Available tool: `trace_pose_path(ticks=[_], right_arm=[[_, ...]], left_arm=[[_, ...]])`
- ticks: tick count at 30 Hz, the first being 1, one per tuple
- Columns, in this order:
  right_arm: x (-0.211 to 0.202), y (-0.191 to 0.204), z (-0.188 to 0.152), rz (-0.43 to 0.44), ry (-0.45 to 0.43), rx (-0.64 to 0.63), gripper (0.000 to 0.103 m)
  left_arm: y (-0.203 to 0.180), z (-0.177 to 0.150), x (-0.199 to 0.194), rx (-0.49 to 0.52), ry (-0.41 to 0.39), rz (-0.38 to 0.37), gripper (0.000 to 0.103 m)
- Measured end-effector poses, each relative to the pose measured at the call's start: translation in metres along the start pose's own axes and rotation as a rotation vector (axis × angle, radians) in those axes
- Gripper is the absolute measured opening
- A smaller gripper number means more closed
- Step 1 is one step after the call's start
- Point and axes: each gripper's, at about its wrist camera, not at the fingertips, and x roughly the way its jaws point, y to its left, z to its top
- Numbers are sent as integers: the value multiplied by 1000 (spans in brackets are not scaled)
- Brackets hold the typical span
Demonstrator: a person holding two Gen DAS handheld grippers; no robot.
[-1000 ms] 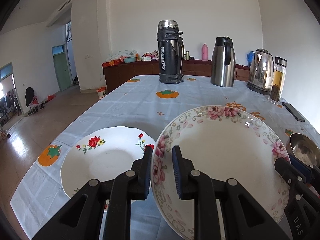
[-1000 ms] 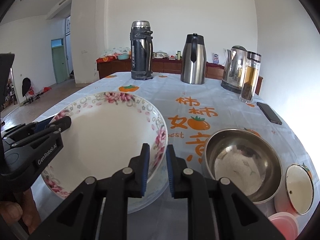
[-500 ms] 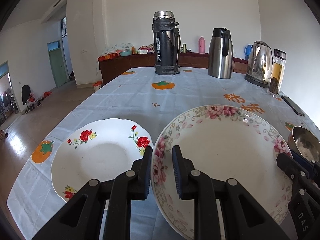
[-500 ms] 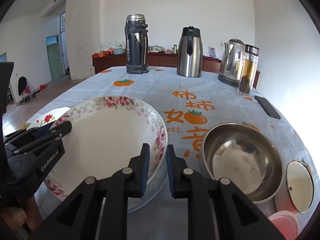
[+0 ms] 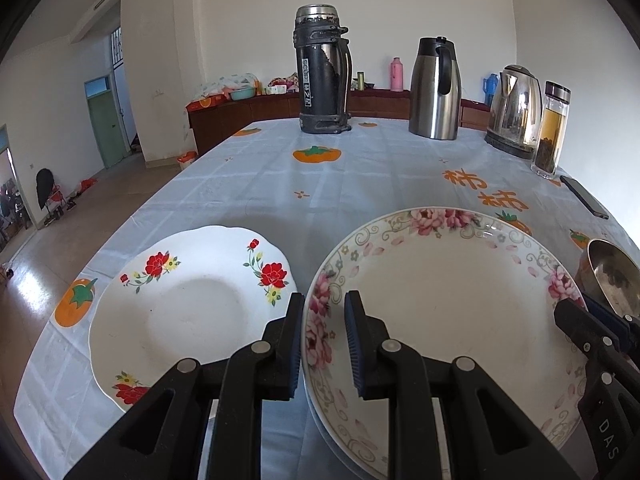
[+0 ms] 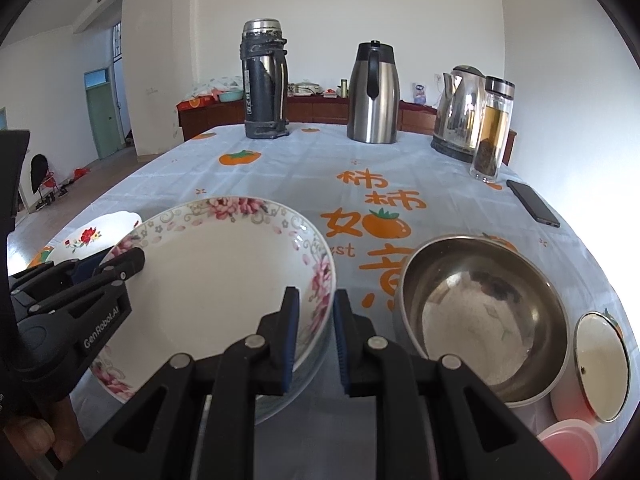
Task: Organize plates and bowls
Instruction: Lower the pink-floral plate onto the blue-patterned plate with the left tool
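- Both grippers, left (image 5: 322, 334) and right (image 6: 314, 330), pinching opposite rims of the pink plate (image 5: 448, 300), have dropped toward the table's (image 5: 360, 176) near edge.
- Uneven release could clatter it on the plate beneath.

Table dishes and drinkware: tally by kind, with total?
Flowered plates: 2, pink-rimmed plate and red-flower plate; a further plate under the pink one is unclear.
Steel bowl: 1
Flasks: 2, black flask, steel jug
Kettle: 1
Tea bottle: 1
Total: 7
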Motion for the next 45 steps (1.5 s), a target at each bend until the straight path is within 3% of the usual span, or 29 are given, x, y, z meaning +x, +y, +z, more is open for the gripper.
trace_pose_path(ticks=[24, 45], right_arm=[[10, 1, 1, -5, 58, -6, 18], [10, 1, 1, 8, 53, -15, 20]], left_arm=[[1, 0, 8, -7, 57, -8, 22], [6, -1, 10, -32, 61, -31, 22]])
